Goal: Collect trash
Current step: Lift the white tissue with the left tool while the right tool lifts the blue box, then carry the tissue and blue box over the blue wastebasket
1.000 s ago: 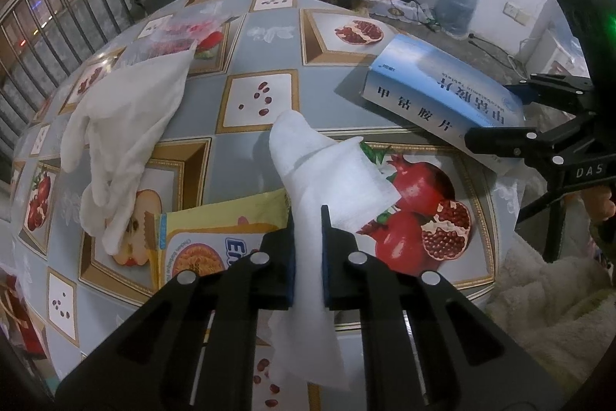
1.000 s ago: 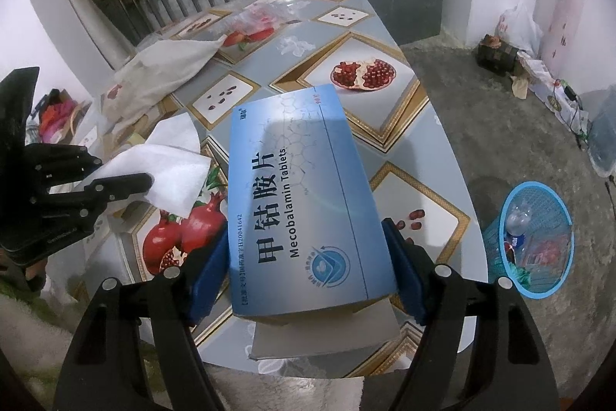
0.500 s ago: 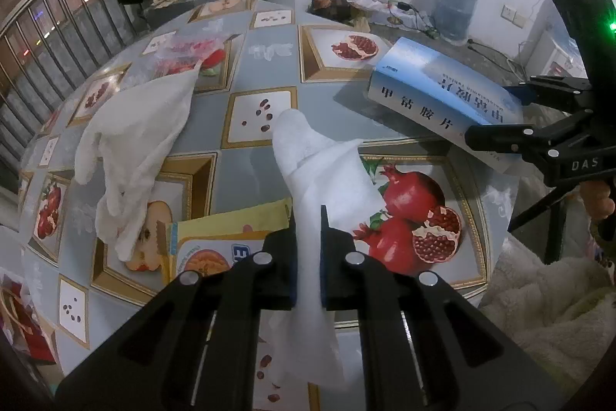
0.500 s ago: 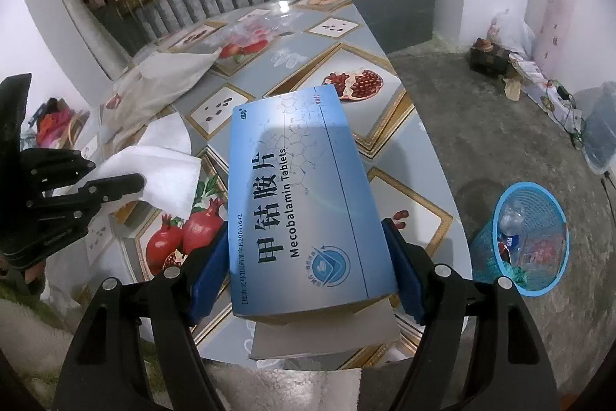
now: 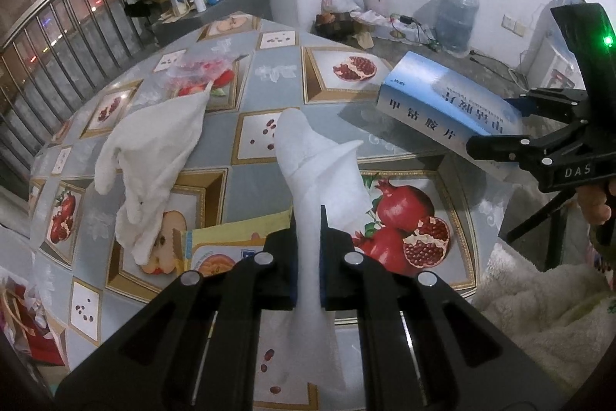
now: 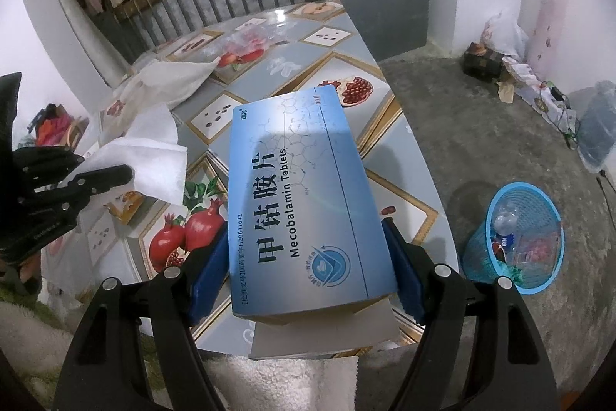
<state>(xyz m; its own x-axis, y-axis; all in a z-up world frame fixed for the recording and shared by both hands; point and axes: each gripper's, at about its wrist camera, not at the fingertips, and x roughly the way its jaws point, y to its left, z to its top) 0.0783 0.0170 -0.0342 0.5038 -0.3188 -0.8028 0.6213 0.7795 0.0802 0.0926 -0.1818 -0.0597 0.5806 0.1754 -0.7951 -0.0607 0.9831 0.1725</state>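
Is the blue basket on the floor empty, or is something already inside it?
Not empty. The blue basket already holds a plastic bottle and some wrappers, seen through its open top in the right wrist view.

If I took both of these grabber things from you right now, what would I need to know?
Left gripper: shut on a white tissue, lifted off the table.
Right gripper: clamped on the blue tablet box, held above the table edge.
Blue bin stands on the floor to the right, already holding some trash.
Done: both pieces picked up.
Left: drop both in the bin, then likely the yellow packet and the white cloth.
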